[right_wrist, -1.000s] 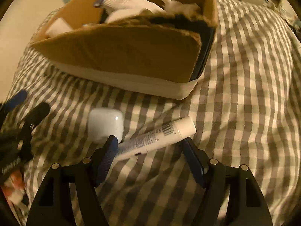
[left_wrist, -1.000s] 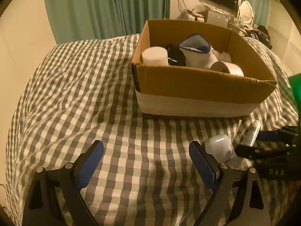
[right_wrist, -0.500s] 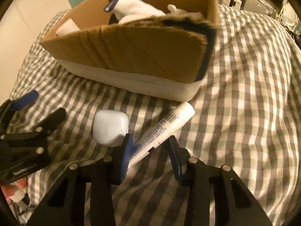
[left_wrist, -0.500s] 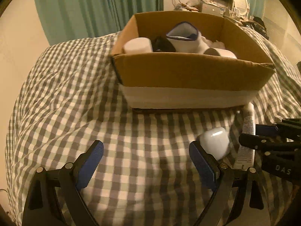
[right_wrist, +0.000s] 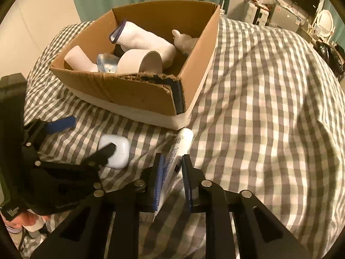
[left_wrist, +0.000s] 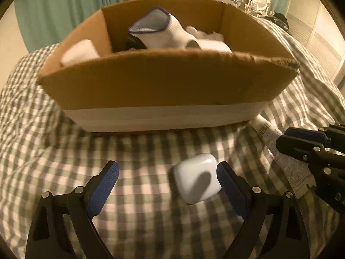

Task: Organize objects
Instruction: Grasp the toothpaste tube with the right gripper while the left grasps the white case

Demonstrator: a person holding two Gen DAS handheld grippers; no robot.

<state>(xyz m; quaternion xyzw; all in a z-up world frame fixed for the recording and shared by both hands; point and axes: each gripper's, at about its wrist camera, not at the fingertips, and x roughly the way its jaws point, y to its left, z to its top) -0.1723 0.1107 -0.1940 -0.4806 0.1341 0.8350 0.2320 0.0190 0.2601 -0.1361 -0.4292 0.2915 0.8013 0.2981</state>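
A cardboard box (left_wrist: 163, 82) stands on the checked bedspread and holds a white sock (left_wrist: 159, 32), a tape roll (right_wrist: 140, 61) and other white items. A white earbud case (left_wrist: 197, 180) lies between the pads of my open left gripper (left_wrist: 168, 179), close to the right pad. My right gripper (right_wrist: 172, 168) is shut on a white tube (right_wrist: 179, 151), which points toward the box corner. The tube also shows in the left wrist view (left_wrist: 284, 151), with the right gripper (left_wrist: 301, 142) on it. The case also shows in the right wrist view (right_wrist: 116, 151).
The checked bedspread (right_wrist: 269, 108) spreads to the right of the box. Green curtains (left_wrist: 75, 10) hang behind the bed. A desk with a monitor and a mirror (right_wrist: 323, 19) stands at the far right.
My right gripper has closed on the tube. My left gripper has moved forward and right, so the earbud case now lies between its pads. The box looks nearer.
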